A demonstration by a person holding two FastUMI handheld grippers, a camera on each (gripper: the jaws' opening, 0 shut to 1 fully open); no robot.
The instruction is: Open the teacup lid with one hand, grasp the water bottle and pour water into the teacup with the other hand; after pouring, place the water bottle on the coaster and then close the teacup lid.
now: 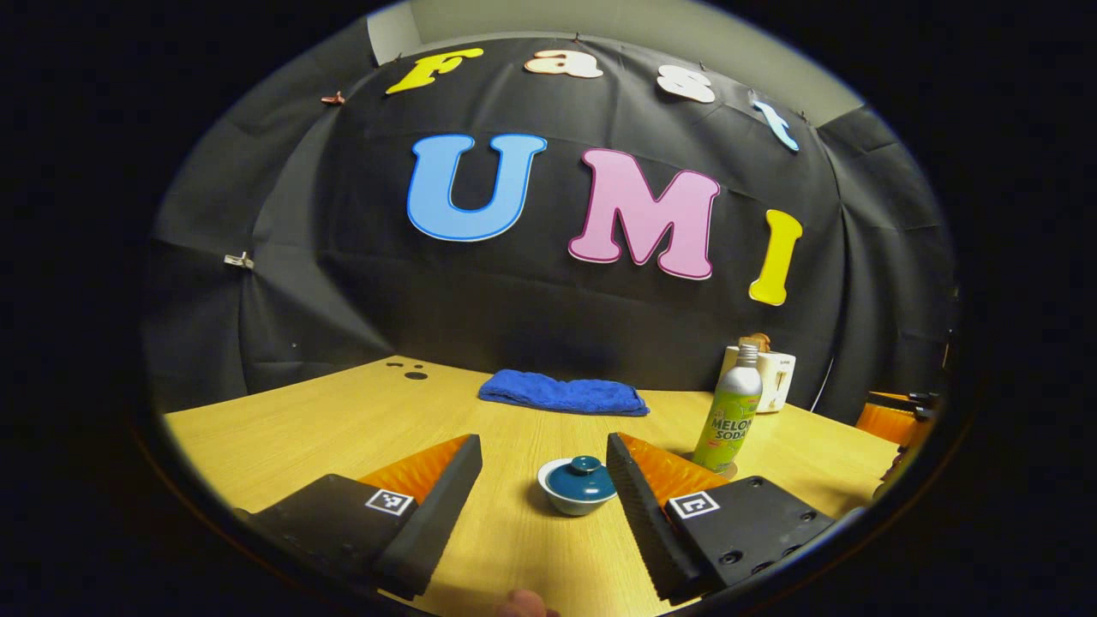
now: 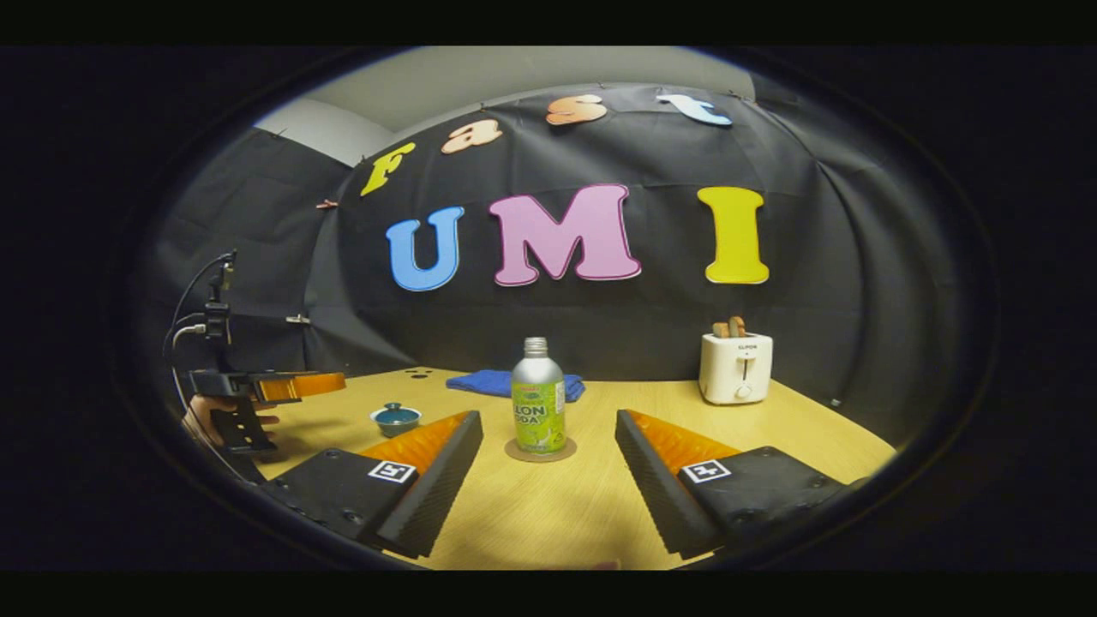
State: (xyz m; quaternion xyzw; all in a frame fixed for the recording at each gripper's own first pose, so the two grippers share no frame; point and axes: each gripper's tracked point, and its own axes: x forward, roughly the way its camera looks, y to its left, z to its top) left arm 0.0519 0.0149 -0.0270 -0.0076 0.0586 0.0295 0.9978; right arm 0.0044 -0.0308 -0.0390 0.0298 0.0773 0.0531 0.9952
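Two grippers stand ready, both with fingers spread wide and nothing between them.

In the left gripper view, the left gripper (image 1: pixel 544 493) looks straight at the small white teacup with a teal domed lid (image 1: pixel 577 485), which sits on the pale wooden table (image 1: pixel 343 420) at twelve o'clock from the fingers, in line with the gap, lid on and knob up. The tall silver-and-green water bottle (image 1: pixel 731 411) stands upright at about two o'clock, beyond the right finger.

In the right gripper view, the right gripper (image 2: pixel 548 480) faces that bottle (image 2: pixel 537 396) at twelve o'clock, its long axis vertical, resting on the round brown coaster (image 2: pixel 540 451). The teacup (image 2: pixel 396 418) lies at ten o'clock, close under the left gripper (image 2: pixel 266 387).

By this layout, I judge the left hand better placed for the lid and the right for the bottle.
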